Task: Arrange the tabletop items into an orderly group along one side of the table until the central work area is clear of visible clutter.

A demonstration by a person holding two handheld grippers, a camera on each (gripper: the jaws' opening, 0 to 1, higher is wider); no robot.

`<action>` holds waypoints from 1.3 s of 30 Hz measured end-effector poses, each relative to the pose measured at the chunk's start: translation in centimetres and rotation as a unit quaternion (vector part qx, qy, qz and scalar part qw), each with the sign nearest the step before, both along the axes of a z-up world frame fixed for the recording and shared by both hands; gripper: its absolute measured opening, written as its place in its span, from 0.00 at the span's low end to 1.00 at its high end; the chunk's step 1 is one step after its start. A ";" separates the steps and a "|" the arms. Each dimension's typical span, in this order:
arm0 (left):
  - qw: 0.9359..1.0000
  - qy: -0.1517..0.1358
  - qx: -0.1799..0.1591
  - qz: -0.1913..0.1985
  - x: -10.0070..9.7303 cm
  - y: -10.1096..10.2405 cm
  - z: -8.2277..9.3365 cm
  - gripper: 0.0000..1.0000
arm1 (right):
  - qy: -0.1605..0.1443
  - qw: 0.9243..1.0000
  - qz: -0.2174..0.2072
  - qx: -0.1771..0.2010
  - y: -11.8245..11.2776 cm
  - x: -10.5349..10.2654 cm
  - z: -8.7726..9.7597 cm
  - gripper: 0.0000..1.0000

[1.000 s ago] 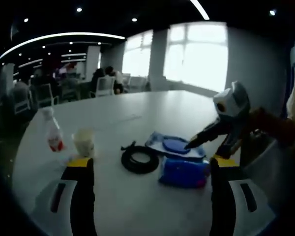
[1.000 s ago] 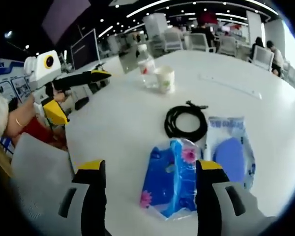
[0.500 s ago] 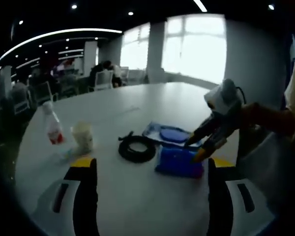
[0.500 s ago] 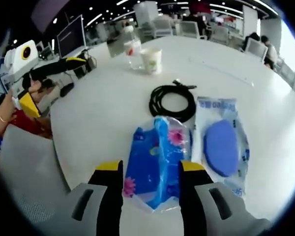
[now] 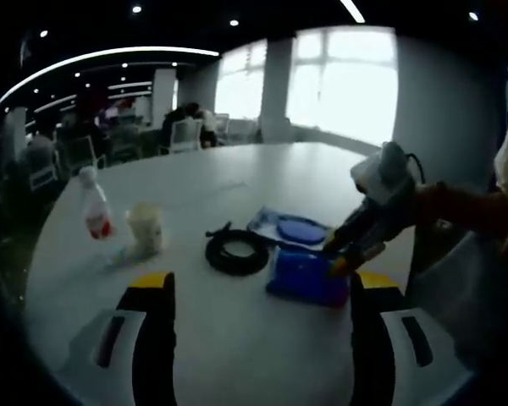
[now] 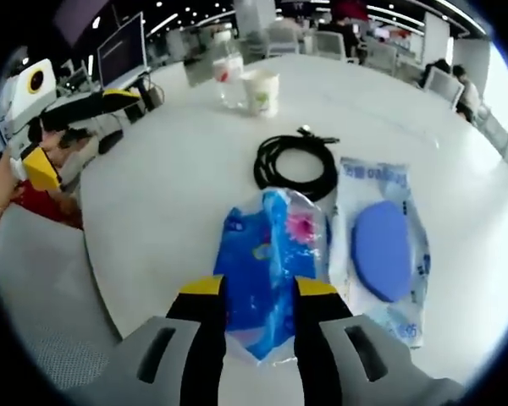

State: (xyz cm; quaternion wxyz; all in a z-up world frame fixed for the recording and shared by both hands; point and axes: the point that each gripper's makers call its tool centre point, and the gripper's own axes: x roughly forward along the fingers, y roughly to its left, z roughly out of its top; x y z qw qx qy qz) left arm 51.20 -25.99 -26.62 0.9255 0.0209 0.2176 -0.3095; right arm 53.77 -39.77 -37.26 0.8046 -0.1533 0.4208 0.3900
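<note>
A blue tissue pack (image 6: pixel 271 254) lies near the edge of the white round table (image 6: pixel 161 211). My right gripper (image 6: pixel 260 289) is shut on its near end, the yellow-tipped jaws pressing its sides. In the left gripper view the same right gripper (image 5: pixel 334 259) comes in from the right onto the pack (image 5: pixel 305 277). Beside the pack lie a clear packet with a blue round pad (image 6: pixel 381 249) and a black coiled cable (image 6: pixel 292 165). Farther off stand a paper cup (image 6: pixel 261 91) and a red-labelled bottle (image 6: pixel 227 68). My left gripper (image 5: pixel 258 288) hovers open over the table's near part.
In the left gripper view the cable (image 5: pixel 237 252), packet (image 5: pixel 298 230), cup (image 5: pixel 144 230) and bottle (image 5: pixel 95 214) spread across the table's middle. A hand holds the left gripper (image 6: pixel 85 127) beyond the table's left edge. Chairs and seated people are far behind.
My right gripper's jaws have narrowed step by step from wide apart to pressing on the blue tissue pack, and the gripper has come closer to it. The left gripper has stayed open.
</note>
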 end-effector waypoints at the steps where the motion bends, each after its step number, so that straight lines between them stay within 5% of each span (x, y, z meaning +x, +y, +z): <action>1: 1.000 0.001 0.001 0.002 0.0 0.0 -0.1 0.82 | -0.001 1.000 0.001 0.000 0.0 0.0 0.0 0.26; 15: 1.000 0.000 -0.010 0.023 0.6 1.0 -0.7 0.75 | -0.008 1.000 -0.010 -0.004 -0.5 0.7 -0.1 0.01; 29: 1.000 0.002 0.002 0.021 0.6 1.1 -1.2 0.75 | -0.035 0.999 0.036 0.005 0.4 0.3 1.7 0.01; 39: 1.000 0.013 0.004 0.013 0.5 0.8 -1.9 0.74 | -0.084 0.991 0.101 -0.001 2.3 -0.4 4.0 0.01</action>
